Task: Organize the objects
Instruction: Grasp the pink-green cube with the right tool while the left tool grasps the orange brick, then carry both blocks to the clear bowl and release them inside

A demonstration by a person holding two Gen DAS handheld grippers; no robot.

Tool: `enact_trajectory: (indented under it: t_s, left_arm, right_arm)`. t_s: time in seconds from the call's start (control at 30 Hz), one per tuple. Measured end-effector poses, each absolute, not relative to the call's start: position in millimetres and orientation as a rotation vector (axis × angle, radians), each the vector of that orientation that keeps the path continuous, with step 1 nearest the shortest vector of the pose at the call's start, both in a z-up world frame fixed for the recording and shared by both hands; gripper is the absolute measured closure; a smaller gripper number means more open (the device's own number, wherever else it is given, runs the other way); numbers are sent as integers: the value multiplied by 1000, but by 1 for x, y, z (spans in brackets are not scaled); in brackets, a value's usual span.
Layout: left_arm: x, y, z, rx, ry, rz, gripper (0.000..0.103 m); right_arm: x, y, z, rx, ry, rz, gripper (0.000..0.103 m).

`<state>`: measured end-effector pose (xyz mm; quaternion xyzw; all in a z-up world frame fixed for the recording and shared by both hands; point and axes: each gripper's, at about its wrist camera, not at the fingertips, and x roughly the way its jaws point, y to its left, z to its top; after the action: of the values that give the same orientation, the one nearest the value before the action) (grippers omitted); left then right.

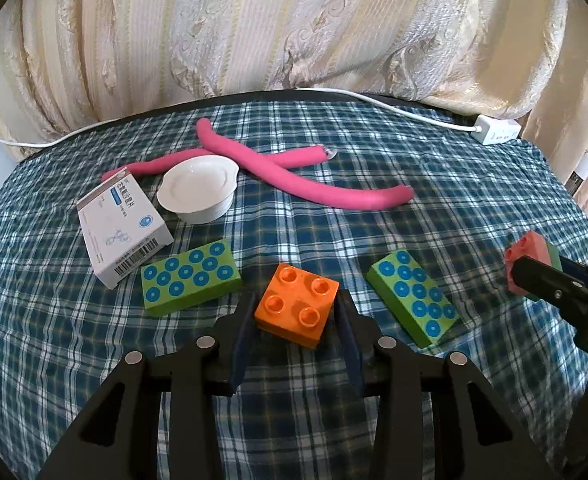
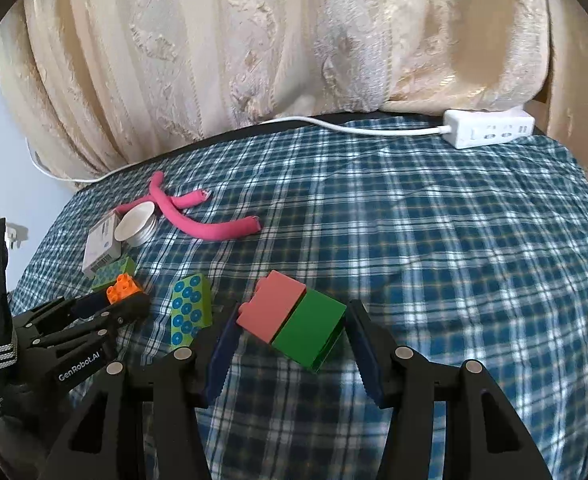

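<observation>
My left gripper (image 1: 296,312) is shut on an orange four-stud brick (image 1: 297,305), its pads against both sides. My right gripper (image 2: 292,320) is shut on a joined pink and green brick pair (image 2: 292,320), held tilted over the plaid cloth; the pair also shows at the right of the left wrist view (image 1: 532,262). The left gripper with the orange brick (image 2: 123,287) appears at the left of the right wrist view. Two green blocks with blue dots lie on the cloth, one left (image 1: 190,276) and one right (image 1: 414,296) of the orange brick.
A white medicine box (image 1: 122,228), a white bowl (image 1: 198,190) and two crossed pink foam rods (image 1: 294,168) lie at the back left. A white power strip (image 2: 490,128) with its cable lies at the far edge before the cream curtain (image 1: 254,24).
</observation>
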<state>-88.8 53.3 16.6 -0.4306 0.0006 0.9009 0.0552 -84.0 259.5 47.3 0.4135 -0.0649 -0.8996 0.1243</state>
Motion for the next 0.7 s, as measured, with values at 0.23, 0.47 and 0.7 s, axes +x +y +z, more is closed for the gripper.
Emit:
enact_trajectory:
  t_s: [0.23,0.47,0.7]
  left_arm:
    - [-77,69,31,-1257,51,2757,63]
    - [-66,98,43,-1223,105,2730,63]
    - [-55,136,56,-1162,178,2690,63]
  right_arm:
    - [-68,286,53,1191,-266,-2670,47]
    - [-48,318,60,1155,-319,-2732,47]
    - [-26,354,65,1115,-386,-2794,47]
